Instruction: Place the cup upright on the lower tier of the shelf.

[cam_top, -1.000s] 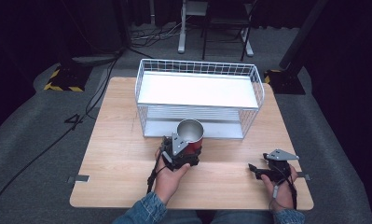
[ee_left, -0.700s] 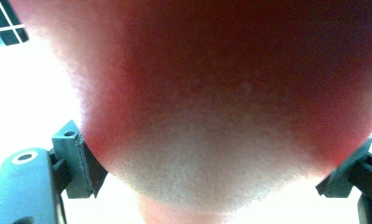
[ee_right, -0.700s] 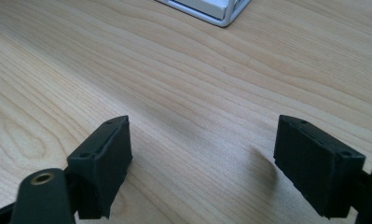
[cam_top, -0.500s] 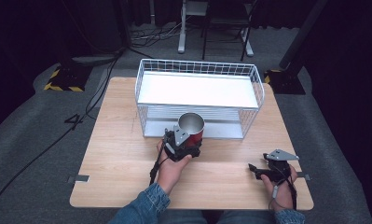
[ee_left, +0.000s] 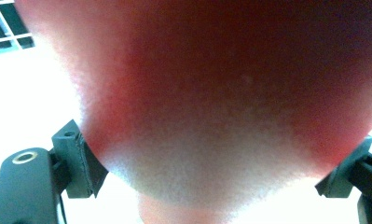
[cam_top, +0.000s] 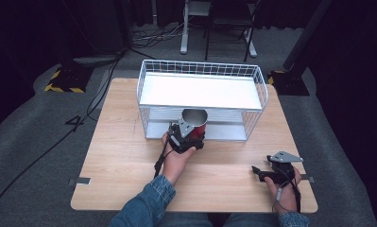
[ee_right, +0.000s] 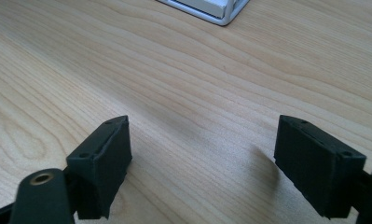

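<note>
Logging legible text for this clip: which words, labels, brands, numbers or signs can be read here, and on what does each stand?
"4": a dark mark on the grey floor left of the table, reading like that digit.
Red cup in the left tool: no print readable; its wall is blurred in the left gripper view.
Wire rack, right tool: no text.

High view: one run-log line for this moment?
left gripper: shut on red metal cup | at white wire rack front | right gripper: open, on table
</note>
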